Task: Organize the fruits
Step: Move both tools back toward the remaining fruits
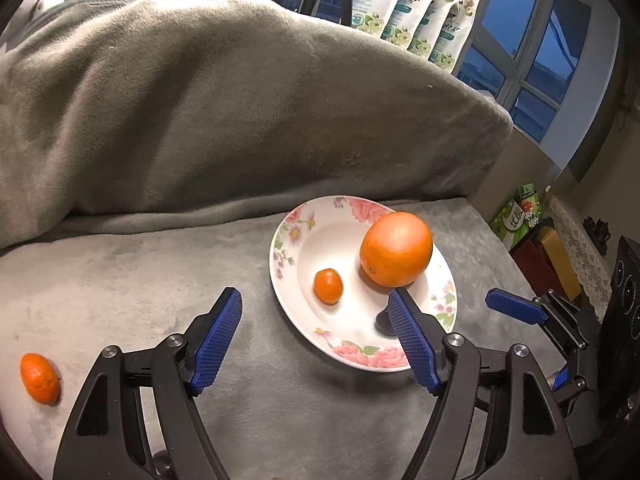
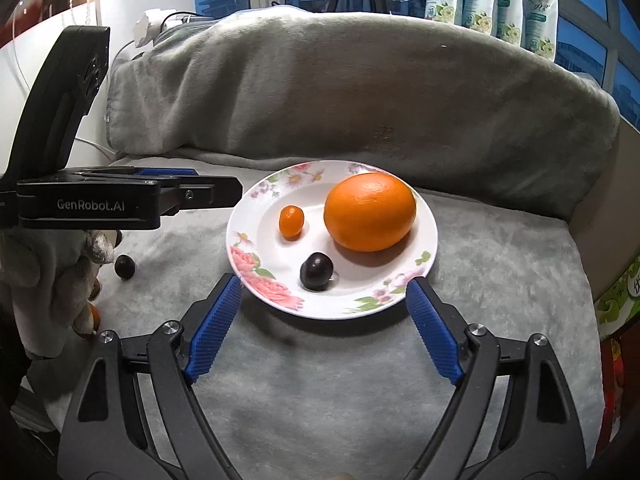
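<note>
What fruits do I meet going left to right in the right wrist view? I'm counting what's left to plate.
Dark fruit on the cloth → small orange fruit → dark fruit on the plate → large orange.

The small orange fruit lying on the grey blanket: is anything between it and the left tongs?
Nothing visible. The small orange fruit lies alone on the grey plush blanket, left of the open left tongs. The white floral plate sits on the other side.
</note>
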{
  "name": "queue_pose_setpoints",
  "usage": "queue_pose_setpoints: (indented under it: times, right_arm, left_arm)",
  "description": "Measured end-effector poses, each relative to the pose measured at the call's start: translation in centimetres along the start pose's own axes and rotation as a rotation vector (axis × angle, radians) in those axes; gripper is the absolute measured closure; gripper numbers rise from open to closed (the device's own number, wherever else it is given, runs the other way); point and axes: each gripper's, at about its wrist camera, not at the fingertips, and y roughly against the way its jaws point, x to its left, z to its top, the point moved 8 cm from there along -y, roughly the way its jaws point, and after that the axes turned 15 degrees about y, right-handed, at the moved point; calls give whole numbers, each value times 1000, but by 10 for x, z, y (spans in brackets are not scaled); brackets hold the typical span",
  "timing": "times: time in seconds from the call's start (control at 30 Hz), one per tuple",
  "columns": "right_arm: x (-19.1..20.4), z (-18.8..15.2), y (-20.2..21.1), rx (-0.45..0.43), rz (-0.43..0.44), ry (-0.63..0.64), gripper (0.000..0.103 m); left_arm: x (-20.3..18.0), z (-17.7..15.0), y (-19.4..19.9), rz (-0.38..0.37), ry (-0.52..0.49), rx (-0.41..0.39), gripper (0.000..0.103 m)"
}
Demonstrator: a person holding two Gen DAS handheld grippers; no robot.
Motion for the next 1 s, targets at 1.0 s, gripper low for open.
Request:
queue_pose_setpoints:
  times: [1.0]
  right_arm:
    - [69,40,5,-77,185,29,16]
  left_arm:
    - [125,-9,122,132,141,-203,28]
